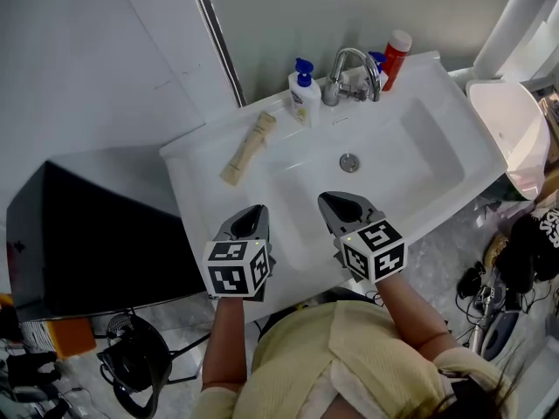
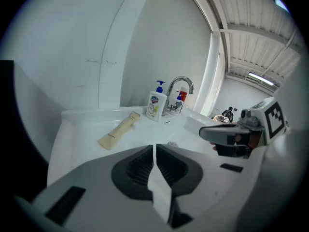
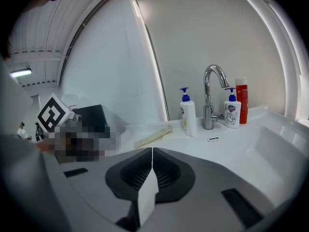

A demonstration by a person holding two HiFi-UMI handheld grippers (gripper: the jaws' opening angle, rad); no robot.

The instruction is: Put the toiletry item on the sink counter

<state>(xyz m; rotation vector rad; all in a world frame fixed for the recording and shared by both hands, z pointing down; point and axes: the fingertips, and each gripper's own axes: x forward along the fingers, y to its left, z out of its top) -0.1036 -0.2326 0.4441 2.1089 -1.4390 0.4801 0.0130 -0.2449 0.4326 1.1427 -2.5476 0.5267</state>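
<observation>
Tube [image 1: 248, 149] apart, beyond left tongs [image 1: 256, 210]

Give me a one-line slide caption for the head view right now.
Left gripper and right gripper, shut and empty, at the near edge of the counter; tube lies on it.

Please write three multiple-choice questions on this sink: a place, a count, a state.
1. Where is the flat beige plastic tube? A) on the white counter left of the basin B) in the basin C) in a gripper
2. How many white pump bottles with blue tops stand by the chrome tap? A) one B) two C) four
3. The right gripper is: A) wide open B) holding a bottle C) shut, empty
Answers: A, beside the basin; B, one each side of the tap; C, jaws together, nothing between.
</observation>
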